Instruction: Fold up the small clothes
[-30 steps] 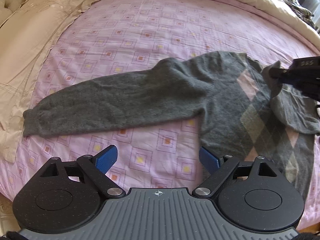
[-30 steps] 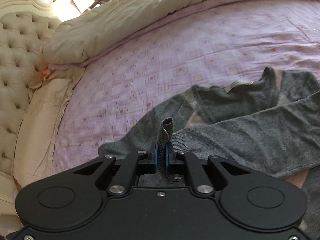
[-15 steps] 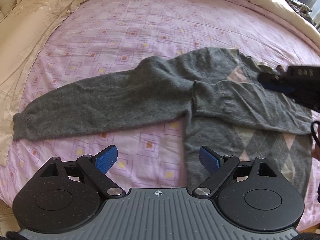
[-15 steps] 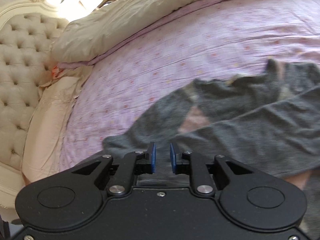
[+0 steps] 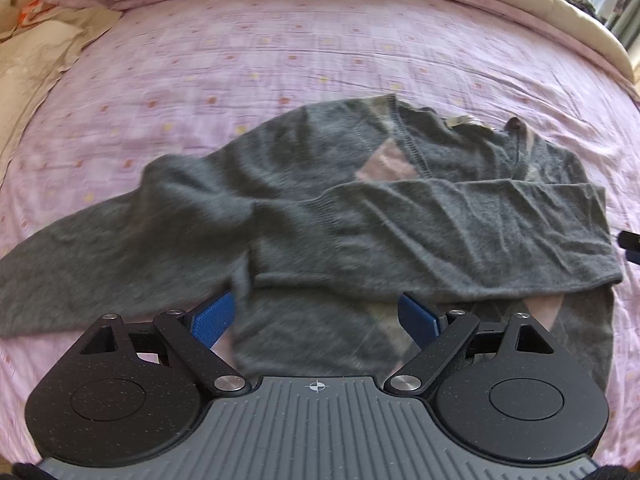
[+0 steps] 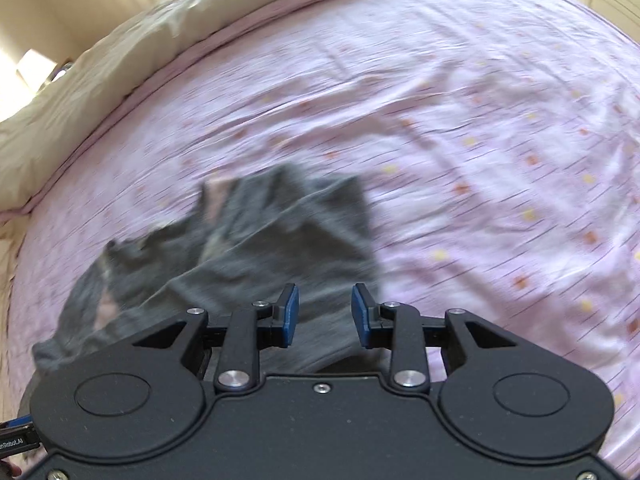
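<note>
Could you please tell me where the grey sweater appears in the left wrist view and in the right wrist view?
Left wrist view: the grey sweater fills the middle, one sleeve folded across its chest, just beyond the open left claw.
Right wrist view: it lies left of centre, blurred, beyond the open right claw.
Shared landmark: the pink patterned bedsheet under it.

one sweater (image 5: pixel 360 232), two tools (image 5: pixel 316 320) (image 6: pixel 325 316)
</note>
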Demonstrator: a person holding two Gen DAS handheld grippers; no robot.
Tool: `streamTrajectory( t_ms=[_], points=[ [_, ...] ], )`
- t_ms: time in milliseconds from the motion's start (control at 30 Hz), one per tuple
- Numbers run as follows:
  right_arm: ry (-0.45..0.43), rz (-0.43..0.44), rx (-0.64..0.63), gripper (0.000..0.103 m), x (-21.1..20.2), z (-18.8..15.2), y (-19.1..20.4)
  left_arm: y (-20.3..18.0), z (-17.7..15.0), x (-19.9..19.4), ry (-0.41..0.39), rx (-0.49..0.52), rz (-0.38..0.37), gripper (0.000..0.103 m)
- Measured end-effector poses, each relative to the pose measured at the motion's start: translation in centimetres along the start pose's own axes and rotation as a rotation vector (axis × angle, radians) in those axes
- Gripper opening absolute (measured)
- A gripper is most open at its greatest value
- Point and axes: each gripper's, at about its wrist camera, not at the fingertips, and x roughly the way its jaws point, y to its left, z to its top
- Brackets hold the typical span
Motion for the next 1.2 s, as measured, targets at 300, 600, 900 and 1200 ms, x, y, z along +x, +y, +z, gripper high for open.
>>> streamTrajectory(
  t_ms=[300,600,900,1200],
  points=[
    [0.031,-0.016,0.015,0.042,3.5,2.8,-3.4,-1.4,1.4,5.7,0.085,-0.011,0.103,0.089],
    [0.055,0.052,0.021,0.042,6.8,4.0,-3.0,0.8,0.0,7.8,0.101,-0.101,0.057,0.103],
    [0.04,0.084,-0.007,0.011,5.6,4.2,-1.5,0.6,-0.2,7.9,0.095,-0.11,0.068,0.103],
    [0.069,-0.08,-0.082,0.01,6.2,4.1,-2.0,0.7,0.0,7.8,0.09,-0.114,0.068,0.103]
  ],
)
